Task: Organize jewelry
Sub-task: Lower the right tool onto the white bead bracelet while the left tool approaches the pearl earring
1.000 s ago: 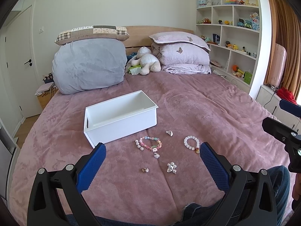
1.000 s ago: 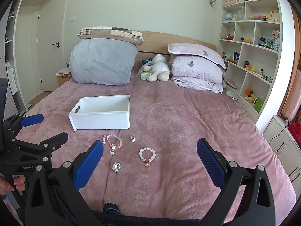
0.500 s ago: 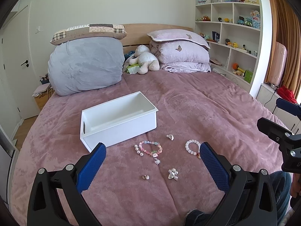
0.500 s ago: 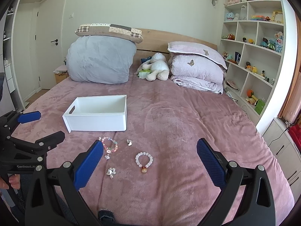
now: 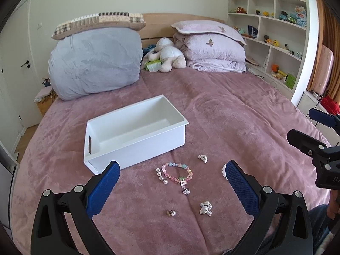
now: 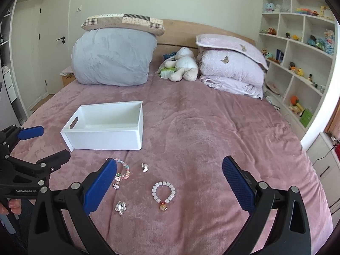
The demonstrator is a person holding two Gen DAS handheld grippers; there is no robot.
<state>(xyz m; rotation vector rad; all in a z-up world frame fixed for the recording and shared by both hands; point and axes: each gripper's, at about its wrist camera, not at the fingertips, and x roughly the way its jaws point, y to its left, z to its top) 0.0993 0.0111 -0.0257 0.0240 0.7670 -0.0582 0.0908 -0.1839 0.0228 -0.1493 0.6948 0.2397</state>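
Note:
A white open box (image 5: 136,136) (image 6: 106,137) sits empty on the pink bedspread. In front of it lie a pastel bead bracelet (image 5: 177,173) (image 6: 124,170), a short pearl string (image 5: 160,175), a small silver charm (image 5: 203,158) (image 6: 145,167), a white bead bracelet (image 6: 163,193), a silver pearl brooch (image 5: 205,208) (image 6: 121,207) and a tiny earring (image 5: 171,213). My left gripper (image 5: 172,182) is open above the pastel bracelet. My right gripper (image 6: 169,182) is open above the white bracelet. Both are empty.
A grey duvet bundle (image 5: 95,63), a plush toy (image 5: 167,55) and folded lilac pillows (image 5: 212,48) lie at the headboard. White shelves (image 5: 276,31) with toys stand at the right. A door (image 6: 55,48) is at the left.
Both grippers have moved forward and lower toward the jewelry, so the box and pieces look nearer. Both stay open and empty.

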